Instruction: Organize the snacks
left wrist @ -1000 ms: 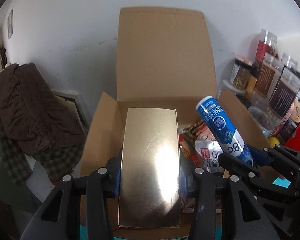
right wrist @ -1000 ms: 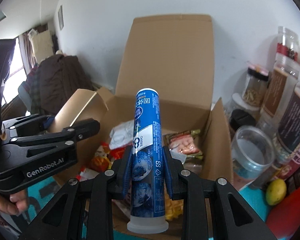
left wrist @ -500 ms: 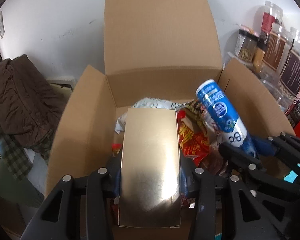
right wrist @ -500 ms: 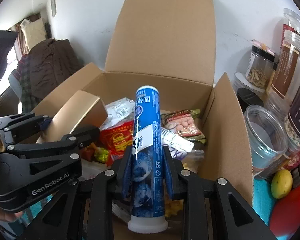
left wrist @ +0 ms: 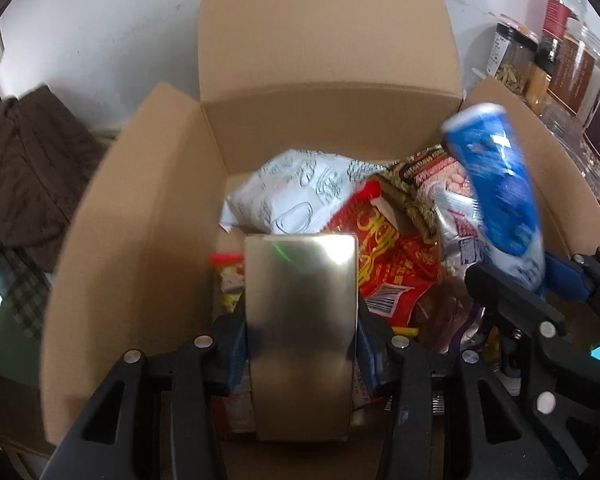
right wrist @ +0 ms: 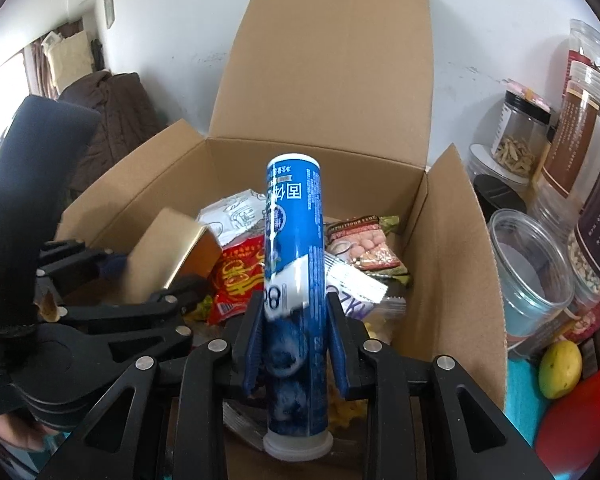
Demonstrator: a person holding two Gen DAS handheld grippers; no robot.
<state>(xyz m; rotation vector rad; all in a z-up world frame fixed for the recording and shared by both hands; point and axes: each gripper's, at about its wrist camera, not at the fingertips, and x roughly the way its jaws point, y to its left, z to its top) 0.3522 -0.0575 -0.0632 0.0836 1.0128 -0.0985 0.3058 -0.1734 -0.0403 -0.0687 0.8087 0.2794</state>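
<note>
We see our right gripper [right wrist: 294,332] clamped on a blue tube [right wrist: 294,264] above the open cardboard box [right wrist: 452,240] of snack packets, our left gripper [right wrist: 140,280] holding a gold box [right wrist: 168,248] over the box's left side, jars [right wrist: 528,276] beyond its right wall.

left gripper [left wrist: 300,344] + gold box [left wrist: 302,304]: now well inside the cardboard box [left wrist: 140,216], low over the snack bags | right gripper [right wrist: 296,336] + blue tube [right wrist: 294,264]: also moved in over the box, tube nearer the far-right corner | red snack bag [left wrist: 396,260] and white bag [left wrist: 296,196] now in plain view
</note>
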